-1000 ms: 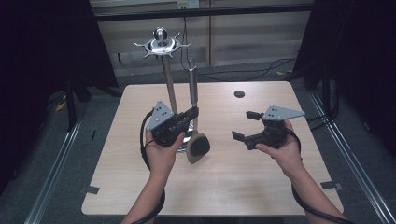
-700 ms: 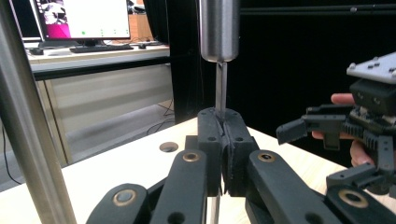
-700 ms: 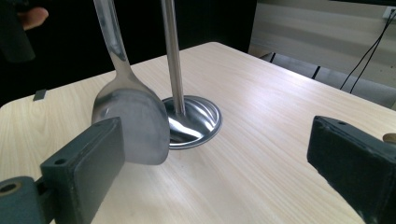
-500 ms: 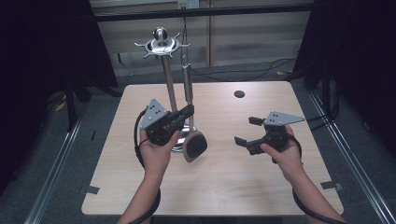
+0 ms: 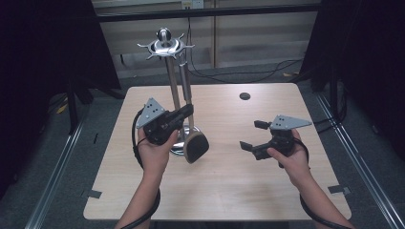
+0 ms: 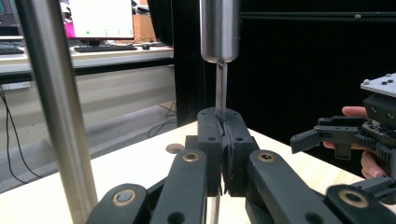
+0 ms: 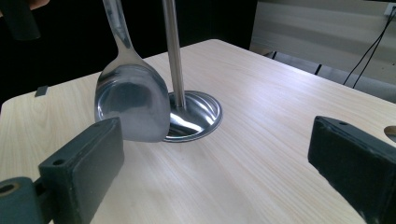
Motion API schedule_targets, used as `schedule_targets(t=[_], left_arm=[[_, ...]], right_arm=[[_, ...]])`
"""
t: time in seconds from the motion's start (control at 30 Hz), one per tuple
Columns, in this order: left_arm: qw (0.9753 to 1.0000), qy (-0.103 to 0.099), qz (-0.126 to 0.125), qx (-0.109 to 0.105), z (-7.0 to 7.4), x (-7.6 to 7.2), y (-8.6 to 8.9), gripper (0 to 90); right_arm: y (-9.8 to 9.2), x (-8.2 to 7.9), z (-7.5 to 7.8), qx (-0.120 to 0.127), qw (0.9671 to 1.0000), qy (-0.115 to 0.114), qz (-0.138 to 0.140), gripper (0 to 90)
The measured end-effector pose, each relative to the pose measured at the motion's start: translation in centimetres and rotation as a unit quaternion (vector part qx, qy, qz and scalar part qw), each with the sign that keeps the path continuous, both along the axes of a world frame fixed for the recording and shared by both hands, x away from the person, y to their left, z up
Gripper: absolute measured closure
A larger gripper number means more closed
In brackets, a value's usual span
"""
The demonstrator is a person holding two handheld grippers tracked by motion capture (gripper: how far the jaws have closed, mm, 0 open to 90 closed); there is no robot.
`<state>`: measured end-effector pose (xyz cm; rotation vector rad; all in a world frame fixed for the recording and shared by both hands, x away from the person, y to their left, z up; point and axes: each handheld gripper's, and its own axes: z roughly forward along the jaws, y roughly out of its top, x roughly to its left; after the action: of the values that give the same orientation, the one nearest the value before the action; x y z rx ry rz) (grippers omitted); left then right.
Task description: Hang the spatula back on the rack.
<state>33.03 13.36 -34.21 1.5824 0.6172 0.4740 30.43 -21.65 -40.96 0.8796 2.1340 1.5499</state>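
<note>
Here we had the left gripper (image 5: pixel 187 111) clamped on the thin neck of the spatula (image 5: pixel 195 145), hanging beside the stand (image 5: pixel 168 71) near the table's (image 5: pixel 229 191) middle, presumably to steady it, while the right gripper (image 5: pixel 252 136) waited wide open, empty.

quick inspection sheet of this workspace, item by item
surface: light wood table, small dark hole near the far edge
job's things: metal spatula hanging on a steel stand with a round base
clutter: nothing seen
grippers: left tongs shut on the spatula's thin shank; right tongs open, apart from it
cables: black cable looping from the left tongs; wires on the floor behind
surroundings: dark curtains, monitor on a desk
</note>
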Motion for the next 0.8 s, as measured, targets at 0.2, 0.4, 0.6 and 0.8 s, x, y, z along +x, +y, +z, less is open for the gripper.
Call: schedule_targets(t=[0.2,0.4,0.6,0.8], left_arm=[[1.0000,0.002,0.002,0.002,-0.2,0.0,0.3,87.9],[1.0000,0.000,0.006,-0.005,-0.1,0.1,0.7,87.7],[0.9999,0.005,0.011,0.006,-0.6,0.5,1.0,87.7],[0.9999,0.005,0.016,0.002,-1.0,0.8,1.3,87.5]], right_arm=[[0.1,0.0,0.0,0.000,1.0000,-0.001,0.001,3.8],[0.2,0.0,-0.1,-0.002,1.0000,-0.001,0.001,3.9],[0.1,-0.1,-0.1,-0.001,1.0000,-0.003,0.001,4.1],[-0.1,-0.1,-0.1,-0.001,1.0000,-0.004,-0.001,4.3]])
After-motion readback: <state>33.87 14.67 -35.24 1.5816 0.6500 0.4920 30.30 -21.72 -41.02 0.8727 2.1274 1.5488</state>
